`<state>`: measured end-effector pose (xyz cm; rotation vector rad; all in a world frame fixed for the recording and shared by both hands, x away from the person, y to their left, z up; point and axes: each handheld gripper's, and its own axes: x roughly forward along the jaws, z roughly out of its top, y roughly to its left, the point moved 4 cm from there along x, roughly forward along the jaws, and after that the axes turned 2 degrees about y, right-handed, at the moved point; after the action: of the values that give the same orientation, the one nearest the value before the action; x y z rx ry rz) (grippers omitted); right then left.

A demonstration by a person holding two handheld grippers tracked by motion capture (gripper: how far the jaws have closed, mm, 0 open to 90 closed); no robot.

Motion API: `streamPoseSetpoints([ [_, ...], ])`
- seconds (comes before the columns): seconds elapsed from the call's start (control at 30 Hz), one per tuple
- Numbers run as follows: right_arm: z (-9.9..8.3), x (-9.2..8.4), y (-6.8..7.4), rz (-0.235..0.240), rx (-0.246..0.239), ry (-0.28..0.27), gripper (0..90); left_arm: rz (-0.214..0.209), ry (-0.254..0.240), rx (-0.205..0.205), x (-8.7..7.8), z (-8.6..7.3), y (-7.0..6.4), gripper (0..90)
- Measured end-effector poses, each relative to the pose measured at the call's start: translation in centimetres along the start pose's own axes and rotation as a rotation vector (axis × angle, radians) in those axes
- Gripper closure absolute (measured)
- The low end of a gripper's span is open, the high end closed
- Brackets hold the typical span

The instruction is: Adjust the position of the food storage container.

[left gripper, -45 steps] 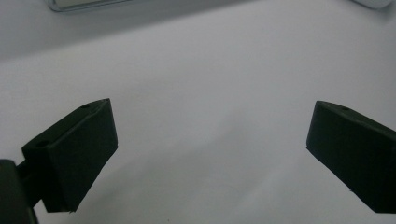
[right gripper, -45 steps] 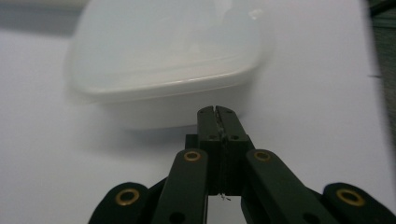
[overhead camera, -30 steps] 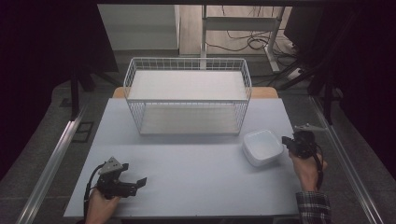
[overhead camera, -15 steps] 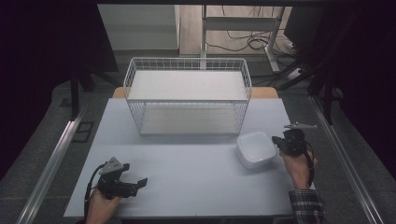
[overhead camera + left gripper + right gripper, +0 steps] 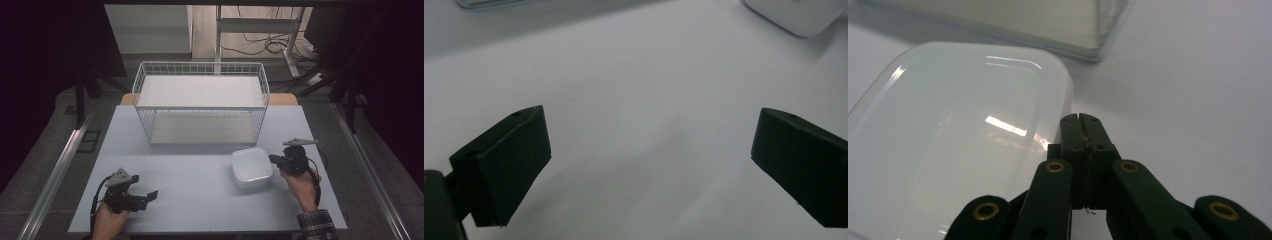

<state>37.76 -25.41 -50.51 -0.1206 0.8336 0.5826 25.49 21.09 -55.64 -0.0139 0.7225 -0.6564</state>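
A white, shallow, square plastic container [image 5: 251, 167] with rounded corners lies on the table, right of centre. My right gripper [image 5: 274, 160] is shut, and its tips rest against the container's right edge. In the right gripper view the closed jaws [image 5: 1080, 117] hold nothing and sit beside the container's rim [image 5: 948, 135]. At the front left of the table my left gripper [image 5: 150, 195] lies open. In the left gripper view its jaws [image 5: 649, 145] stand wide apart over bare table. A corner of the container [image 5: 799, 15] shows far off in that view.
A white wire basket [image 5: 200, 63] stands at the back middle of the pale grey table [image 5: 200, 210], just behind the container. Its base [image 5: 998, 20] lies close beyond the container in the right gripper view. Cables and stand legs lie on the floor behind.
My shut right gripper has moved left and a little toward the front, and the container has slid left with it. The left gripper has stayed where it was.
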Motion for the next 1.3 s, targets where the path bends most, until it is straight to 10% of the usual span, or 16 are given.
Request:
streamPoseSetpoints([
  [0.7, -0.7, 2.3, 11.2, 0.218, -0.163, 0.032, 89.2, 0.004, -0.006, 0.006, -0.1, 0.0, -0.1, 4.0],
  [0.93, -0.9, 1.3, 11.6, 0.131, -0.250, -0.018, 87.6, -0.018, -0.009, 0.022, 0.0, 0.1, -0.4, 3.7],
  [1.3, -3.8, -0.2, 9.7, 0.169, -0.244, -0.093, 7.7, -0.016, 0.011, 0.041, 0.2, 0.0, -0.6, 3.4],
])
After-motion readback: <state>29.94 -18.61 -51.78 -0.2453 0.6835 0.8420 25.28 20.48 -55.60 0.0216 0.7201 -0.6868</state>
